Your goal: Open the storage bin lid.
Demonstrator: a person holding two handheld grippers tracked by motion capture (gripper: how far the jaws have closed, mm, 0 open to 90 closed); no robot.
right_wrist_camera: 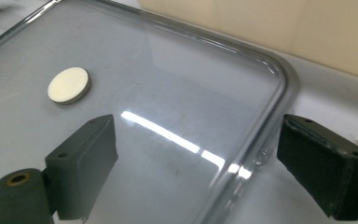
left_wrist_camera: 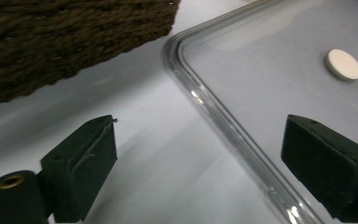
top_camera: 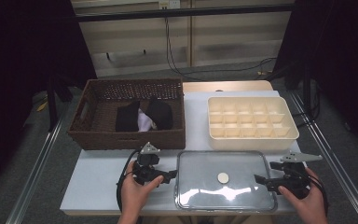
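Observation:
A clear rectangular lid [top_camera: 200,172] with a round cream knob [top_camera: 223,177] lies flat on the white table at the front centre. My left gripper [top_camera: 171,176] sits at the lid's left edge, held by a hand. In the left gripper view the gripper [left_wrist_camera: 198,163] is open, and the lid's rim [left_wrist_camera: 223,126] runs between the jaws without touching them; the knob [left_wrist_camera: 343,64] is beyond. My right gripper [top_camera: 259,179] sits at the lid's right edge. In the right gripper view it [right_wrist_camera: 198,158] is open, and the lid's corner rim [right_wrist_camera: 270,112] passes between the jaws.
A brown wicker basket [top_camera: 88,135] holding dark cloths [top_camera: 128,116] stands at the back left, close to the left gripper. A cream tray [top_camera: 279,140] divided into several compartments stands at the back right, just behind the lid.

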